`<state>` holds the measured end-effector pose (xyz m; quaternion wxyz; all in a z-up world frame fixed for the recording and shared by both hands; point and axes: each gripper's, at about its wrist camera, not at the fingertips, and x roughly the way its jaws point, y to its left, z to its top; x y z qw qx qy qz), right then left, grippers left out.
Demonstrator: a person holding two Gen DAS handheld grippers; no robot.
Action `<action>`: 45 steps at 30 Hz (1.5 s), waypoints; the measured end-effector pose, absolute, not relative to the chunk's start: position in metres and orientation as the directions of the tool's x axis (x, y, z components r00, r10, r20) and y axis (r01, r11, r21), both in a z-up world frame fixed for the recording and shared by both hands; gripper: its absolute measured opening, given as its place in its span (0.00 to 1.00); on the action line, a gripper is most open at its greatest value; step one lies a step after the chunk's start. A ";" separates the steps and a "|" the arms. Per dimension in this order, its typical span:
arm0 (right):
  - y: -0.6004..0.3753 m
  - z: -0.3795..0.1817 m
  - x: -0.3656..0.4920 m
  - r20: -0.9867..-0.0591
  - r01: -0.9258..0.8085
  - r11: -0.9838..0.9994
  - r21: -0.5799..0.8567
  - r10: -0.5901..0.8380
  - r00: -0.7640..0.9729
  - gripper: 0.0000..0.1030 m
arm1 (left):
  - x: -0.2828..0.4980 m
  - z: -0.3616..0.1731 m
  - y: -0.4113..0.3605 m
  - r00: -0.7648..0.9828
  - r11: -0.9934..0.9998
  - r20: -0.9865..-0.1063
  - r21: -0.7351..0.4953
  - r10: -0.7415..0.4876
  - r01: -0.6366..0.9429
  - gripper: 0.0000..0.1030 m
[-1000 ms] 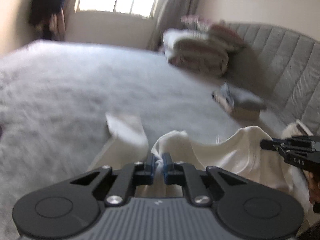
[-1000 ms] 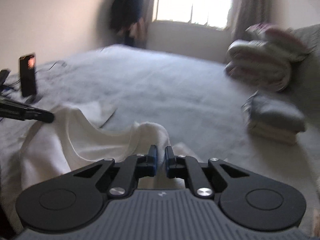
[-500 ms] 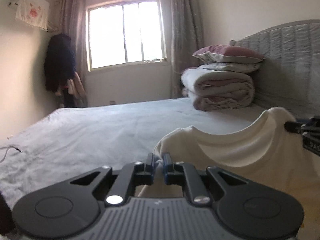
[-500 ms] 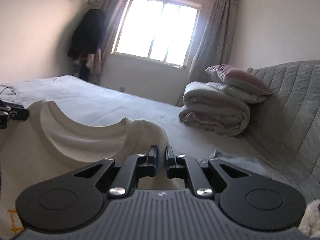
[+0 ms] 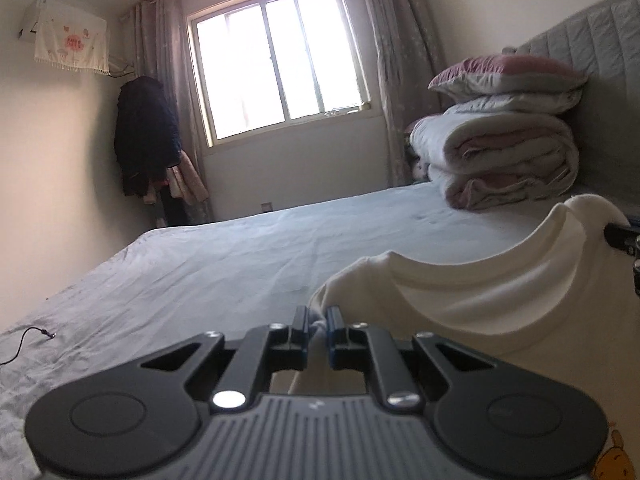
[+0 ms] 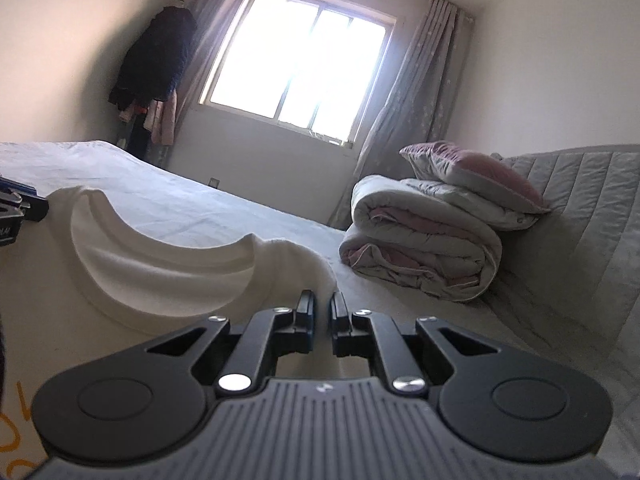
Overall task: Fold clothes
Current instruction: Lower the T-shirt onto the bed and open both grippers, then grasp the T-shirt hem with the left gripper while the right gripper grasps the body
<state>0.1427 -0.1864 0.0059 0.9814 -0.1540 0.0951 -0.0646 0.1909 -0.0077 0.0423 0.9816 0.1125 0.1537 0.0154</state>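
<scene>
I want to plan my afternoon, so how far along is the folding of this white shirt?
Early stage. Done: the white shirt is picked up off the bed. In hand: the left gripper and right gripper are each shut on a shoulder, with the collar hanging open between them. Left: no fold shows in it, so laying it flat and all the folding remain. Whether other clothes wait is out of view.

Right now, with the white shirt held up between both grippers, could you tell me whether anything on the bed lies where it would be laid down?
Nothing visible does. The bed ahead of the white shirt is bare sheet; the folded bedding is stacked by the headboard.
</scene>
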 end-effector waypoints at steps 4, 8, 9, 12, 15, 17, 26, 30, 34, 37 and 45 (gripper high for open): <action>-0.182 -0.010 0.166 -0.220 0.095 0.947 -0.306 -0.167 0.961 0.09 | 0.218 0.022 -0.007 0.937 0.975 -0.337 0.223 0.089 -0.012 0.09; -0.180 -0.025 0.183 -0.301 0.076 0.957 -0.279 -0.162 0.940 0.09 | 0.235 0.004 -0.003 0.924 0.975 -0.368 0.221 0.101 -0.019 0.09; -0.179 -0.029 0.186 -0.316 0.073 0.957 -0.280 -0.163 0.934 0.09 | 0.238 0.000 -0.001 0.920 0.976 -0.377 0.217 0.106 -0.024 0.10; -0.176 -0.035 0.190 -0.364 0.054 0.957 -0.284 -0.159 0.918 0.10 | 0.242 -0.005 0.009 0.909 0.983 -0.406 0.182 0.100 -0.027 0.10; -0.172 -0.032 0.183 -0.365 0.049 0.950 -0.307 -0.166 0.916 0.20 | 0.240 -0.003 0.015 0.899 0.988 -0.430 0.154 0.090 -0.025 0.23; -0.170 -0.026 0.178 -0.349 0.057 0.944 -0.324 -0.175 0.920 0.39 | 0.237 0.000 0.019 0.893 0.990 -0.442 0.141 0.086 -0.026 0.35; -0.177 0.008 0.152 -0.390 0.004 0.954 -0.301 -0.126 0.912 0.45 | 0.213 0.027 0.047 0.817 0.999 -0.576 0.049 0.034 -0.007 0.59; -0.176 0.014 0.133 -0.438 -0.023 0.965 -0.262 -0.097 0.894 0.45 | 0.189 0.025 0.062 0.764 1.000 -0.645 0.019 0.025 -0.016 0.63; -0.169 0.016 0.110 -0.489 -0.066 0.975 -0.213 -0.049 0.871 0.45 | 0.157 0.020 0.078 0.737 0.998 -0.676 -0.033 0.014 -0.049 0.67; -0.161 0.016 0.090 -0.519 -0.103 0.977 -0.185 -0.008 0.854 0.45 | 0.135 0.017 0.087 0.723 0.994 -0.691 -0.083 -0.012 -0.063 0.71; -0.139 0.022 0.035 -0.577 -0.180 0.983 -0.044 0.123 0.808 0.46 | 0.085 0.004 0.110 0.676 0.948 -0.728 -0.281 -0.111 -0.148 0.72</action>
